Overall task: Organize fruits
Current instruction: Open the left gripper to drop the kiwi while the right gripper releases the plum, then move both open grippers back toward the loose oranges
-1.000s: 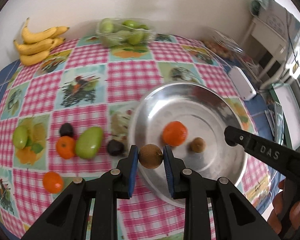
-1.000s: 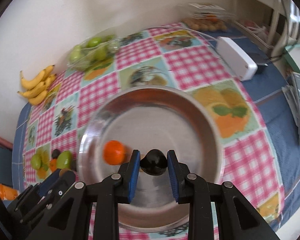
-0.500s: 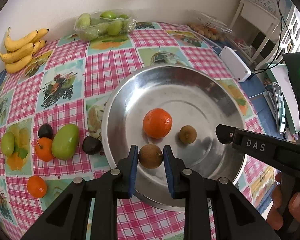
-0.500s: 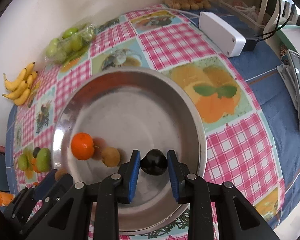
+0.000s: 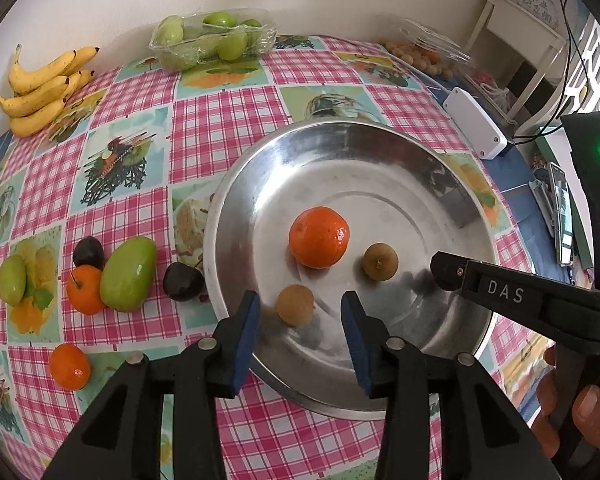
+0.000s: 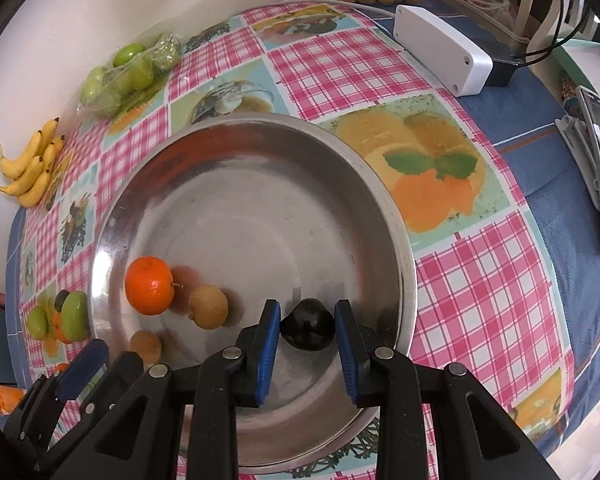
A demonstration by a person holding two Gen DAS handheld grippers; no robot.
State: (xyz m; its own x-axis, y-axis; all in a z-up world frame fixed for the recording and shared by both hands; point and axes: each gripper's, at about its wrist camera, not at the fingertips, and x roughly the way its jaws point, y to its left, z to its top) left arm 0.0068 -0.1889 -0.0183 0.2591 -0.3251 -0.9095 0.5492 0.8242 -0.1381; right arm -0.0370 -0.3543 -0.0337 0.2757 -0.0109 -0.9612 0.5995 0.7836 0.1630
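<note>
text: "das" | on: right gripper (image 5: 452, 276) finger | colour: white letters

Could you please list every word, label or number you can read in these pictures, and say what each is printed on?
"DAS": white letters on the black arm of the right tool, seen from the left wrist view.
Characters on the pale sign at the top right corner: too blurred to read.
Nothing else carries legible text, including the white plastic box.

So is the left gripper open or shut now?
Open. The left gripper has its jaws spread wide, with clear gaps on both sides of the small brown fruit, which lies in the steel bowl.
</note>
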